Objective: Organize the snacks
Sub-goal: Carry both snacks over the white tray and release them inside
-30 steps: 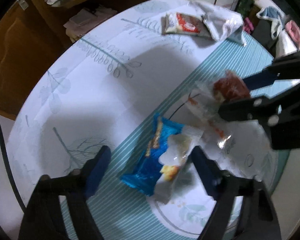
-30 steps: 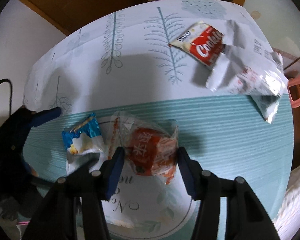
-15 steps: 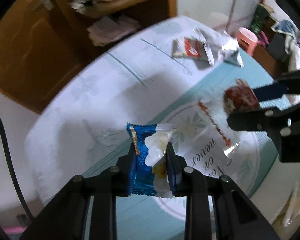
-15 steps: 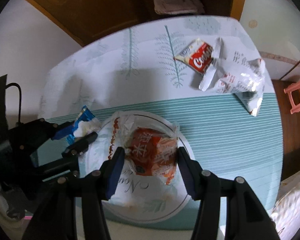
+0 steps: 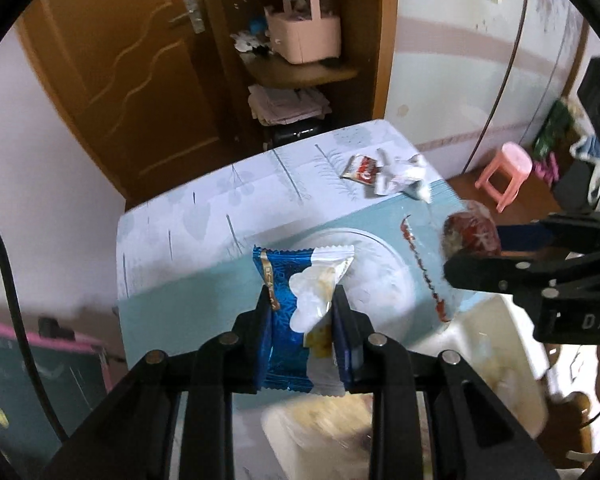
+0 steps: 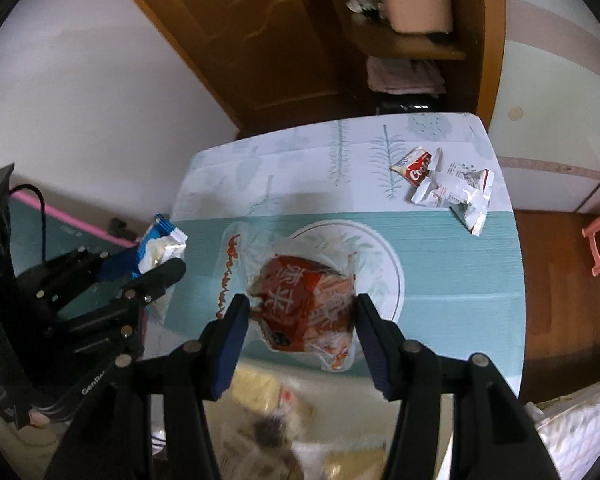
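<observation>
Both claws have risen well clear of the desk [image 6: 440,240] (snacks in tow): left claw [image 5: 302,312] clamped on the blue packet [image 5: 288,300], right claw [image 6: 298,312] on the red packet [image 6: 300,300].

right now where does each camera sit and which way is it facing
Left wrist: rides the left gripper, looking down its fingers at the blue snack packet it clamps above the table; the right gripper shows at right.
Right wrist: rides the right gripper, looking down at the red snack packet it clamps; the left gripper shows at left.
Shared: both packets, the table, the cookie packet, the pink stool.
</observation>
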{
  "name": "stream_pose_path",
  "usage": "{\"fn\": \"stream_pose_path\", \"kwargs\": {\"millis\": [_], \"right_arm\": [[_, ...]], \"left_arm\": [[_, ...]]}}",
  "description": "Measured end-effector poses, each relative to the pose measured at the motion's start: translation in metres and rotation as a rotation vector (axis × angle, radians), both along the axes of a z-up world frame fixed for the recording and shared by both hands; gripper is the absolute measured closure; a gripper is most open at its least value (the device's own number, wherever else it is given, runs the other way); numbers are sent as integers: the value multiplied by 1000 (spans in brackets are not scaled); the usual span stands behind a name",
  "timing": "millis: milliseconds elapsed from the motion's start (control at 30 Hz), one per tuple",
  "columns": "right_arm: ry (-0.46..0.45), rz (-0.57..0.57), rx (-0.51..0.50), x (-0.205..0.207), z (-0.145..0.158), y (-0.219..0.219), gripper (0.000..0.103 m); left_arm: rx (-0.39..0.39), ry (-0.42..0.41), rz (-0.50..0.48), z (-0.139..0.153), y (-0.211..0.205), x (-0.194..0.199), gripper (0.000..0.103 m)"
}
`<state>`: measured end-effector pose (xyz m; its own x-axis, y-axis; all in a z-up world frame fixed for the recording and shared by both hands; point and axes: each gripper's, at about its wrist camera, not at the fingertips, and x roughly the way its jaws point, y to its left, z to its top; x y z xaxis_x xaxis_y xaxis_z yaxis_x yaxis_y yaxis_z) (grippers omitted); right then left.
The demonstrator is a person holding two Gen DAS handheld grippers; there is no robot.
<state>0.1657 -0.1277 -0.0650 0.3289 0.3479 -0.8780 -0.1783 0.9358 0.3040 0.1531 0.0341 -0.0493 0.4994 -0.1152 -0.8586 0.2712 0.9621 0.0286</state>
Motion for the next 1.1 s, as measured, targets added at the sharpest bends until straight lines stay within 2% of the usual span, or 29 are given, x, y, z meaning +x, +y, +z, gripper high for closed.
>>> {"fn": "stream_pose_path", "kwargs": {"millis": [133, 300, 500, 633, 967, 1033, 1100], "right_arm": [[-36, 49, -14, -46, 14, 0, 49], [-59, 98, -36, -98, 17, -1, 49], [-53, 129, -92, -137, 6, -3, 49], [-27, 132, -117, -147, -6, -6, 49], [-30, 129, -165, -154, -11, -11, 48], [-31, 124, -169, -152, -10, -13, 46], [-37, 114, -174, -150, -9, -14, 46]], "left_arm": [[-100, 15, 66, 8, 3, -53, 78], [-161, 30, 153, 3, 5, -104, 78], [-147, 52, 188, -15, -5, -137, 78], [-131, 92, 200, -33, -13, -153, 78], [-121, 142, 227, -53, -30, -158, 76], [-118, 141, 236, -52, -30, -157, 71], [-117, 131, 249, -50, -30, -156, 48]]}}
